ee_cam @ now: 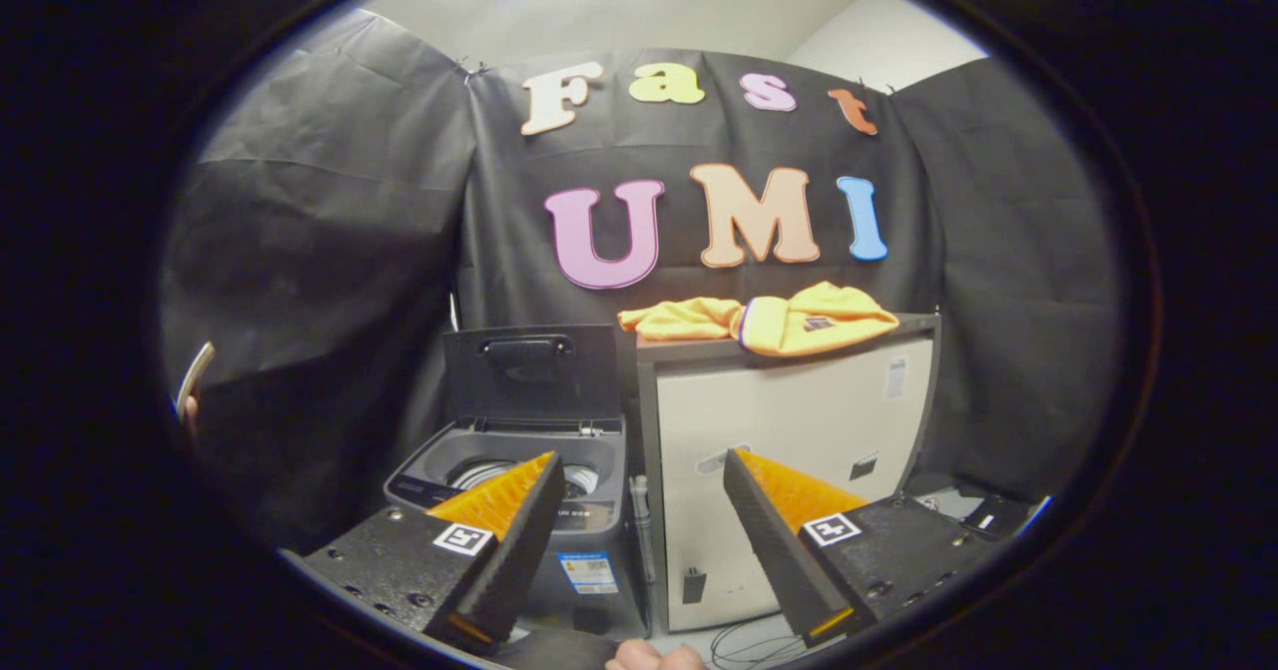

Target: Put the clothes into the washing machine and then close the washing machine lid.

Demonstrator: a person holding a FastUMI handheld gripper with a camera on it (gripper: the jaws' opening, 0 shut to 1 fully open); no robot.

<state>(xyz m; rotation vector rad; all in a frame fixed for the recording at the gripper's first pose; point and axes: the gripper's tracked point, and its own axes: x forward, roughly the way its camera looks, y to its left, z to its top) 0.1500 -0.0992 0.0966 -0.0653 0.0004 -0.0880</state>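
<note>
Clothes (769,318), a soft yellow heap of knit fabric, lie on top of the pale boxy cabinet (789,420), well beyond my fingers and higher than them, a little toward my right finger. Their long axis runs sideways along the cabinet's dark top edge, one flatter fold to the left and a plumper rolled bundle to the right. My gripper (639,465) is spread wide with nothing between the ridged wedge-shaped fingers. The washing machine (529,490) stands beside the cabinet, ahead of my left finger and lower, its hinged lid (529,370) upright and the round drum mouth exposed. I judge the reach must go up and forward to the heap, then swing left and down.
</note>
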